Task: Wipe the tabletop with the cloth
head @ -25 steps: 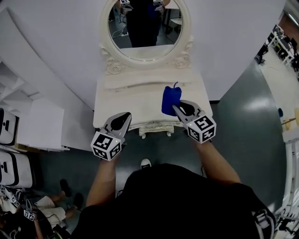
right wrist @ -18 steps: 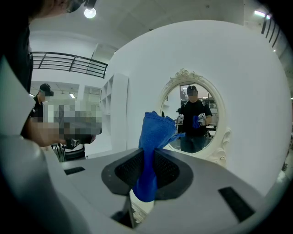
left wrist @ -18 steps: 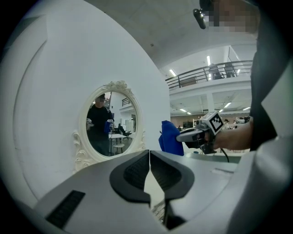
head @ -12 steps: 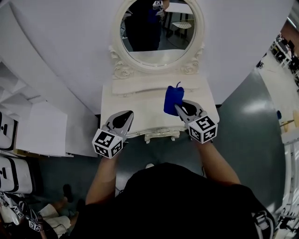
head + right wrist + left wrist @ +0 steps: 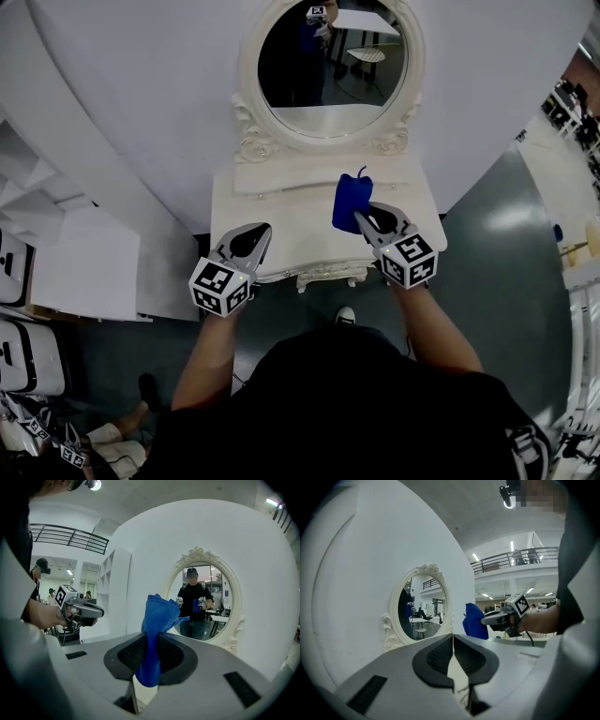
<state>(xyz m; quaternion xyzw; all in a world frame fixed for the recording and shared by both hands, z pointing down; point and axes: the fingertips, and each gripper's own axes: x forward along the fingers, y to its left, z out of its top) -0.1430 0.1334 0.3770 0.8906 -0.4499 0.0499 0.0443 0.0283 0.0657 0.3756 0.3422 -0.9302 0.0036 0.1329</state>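
Cloth (image 5: pixel 349 201) is clamped in the right gripper (image 5: pixel 360 218), with the jaws closed on the blue fabric. In the right gripper view the cloth is pinched between the dark pads (image 5: pixel 132 655). Its long axis is seen upright there: the bunched upper end is fanned above the jaws and the short tail is hung below them.

In the head view the cloth's long axis is run 6-to-12 o'clock, with a small corner pointed at 12 toward the mirror (image 5: pixel 330 58). The cloth is placed over the right part of the tabletop (image 5: pixel 281 223), at roughly 2 o'clock from its centre. Contact with the surface cannot be confirmed.

The left gripper (image 5: pixel 264 228) is held at 7 o'clock of the tabletop, at the front-left edge and well apart from the cloth. Its jaws are pressed together, with nothing gripped between them.
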